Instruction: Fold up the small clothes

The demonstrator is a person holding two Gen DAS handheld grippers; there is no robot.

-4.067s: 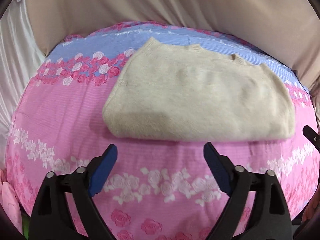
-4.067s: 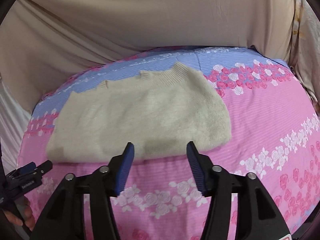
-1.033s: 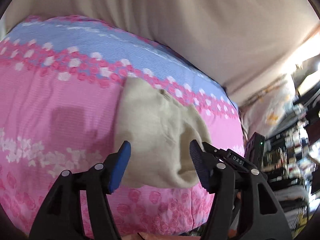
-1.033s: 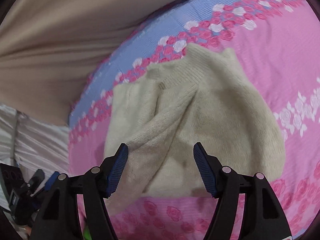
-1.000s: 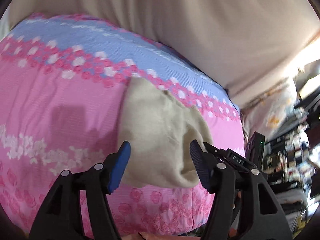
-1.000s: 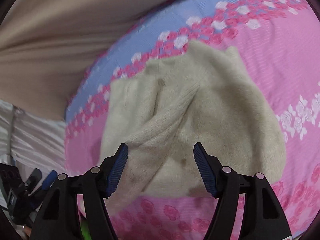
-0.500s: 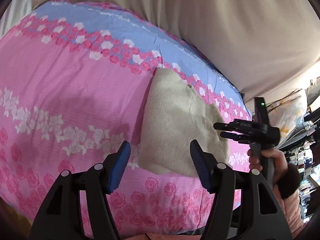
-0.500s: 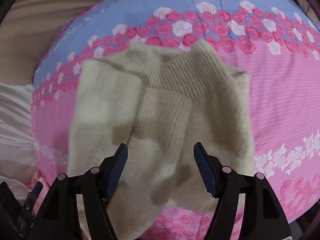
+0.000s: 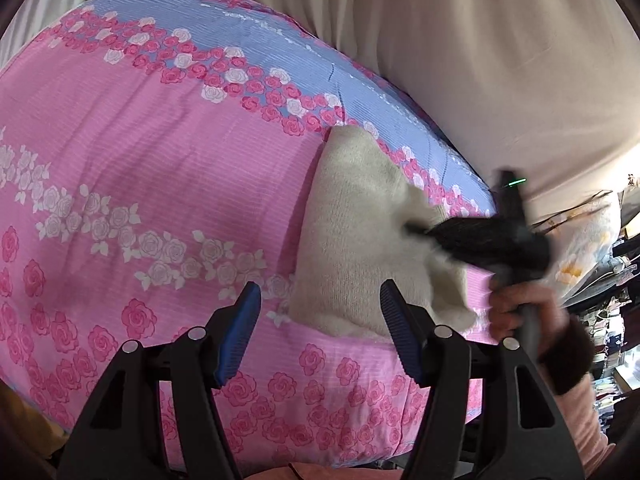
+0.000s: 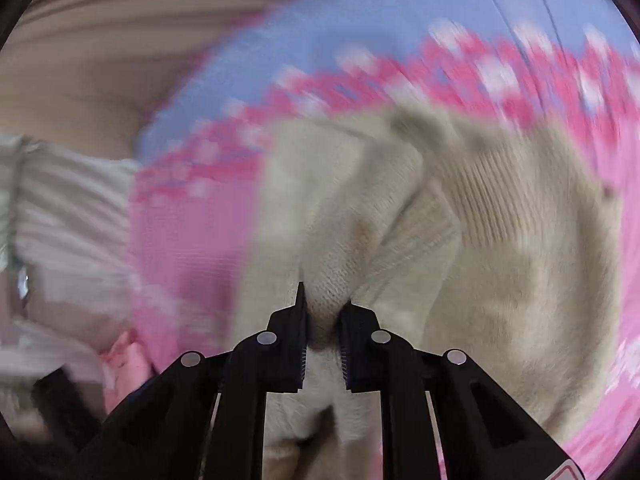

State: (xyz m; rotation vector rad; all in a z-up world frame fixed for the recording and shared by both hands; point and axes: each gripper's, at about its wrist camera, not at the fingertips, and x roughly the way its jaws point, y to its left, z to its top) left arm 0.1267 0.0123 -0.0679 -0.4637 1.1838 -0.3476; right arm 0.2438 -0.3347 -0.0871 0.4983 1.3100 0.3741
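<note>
I have the sweater (image 10: 500, 248) pinched in my right gripper (image 10: 323, 316): its jaws are nearly closed on a bunched fold of cream knit, and cloth shows between the pads. The view there is smeared by motion, so I cannot tell which edge or sleeve I hold. From the left wrist view the sweater (image 9: 352, 240) lies on the bedspread (image 9: 160, 184), folded narrow, at about two o'clock from my left gripper (image 9: 318, 332). That gripper hangs wide open, holding nothing, its pads apart and short of the sweater's near end. The right gripper (image 9: 412, 226) reaches in from three o'clock onto the sweater's right side, blurred.

I judge this to be a mid-fold step: the right side is gripped for carrying over or tucking, while the left waits. Next I need to lift the pinched layer only enough to clear the pile, lay it across toward nine o'clock, and release flat. The left could pin the near edge so the stack does not slide. The knit is thick and soft; it may spring open.
</note>
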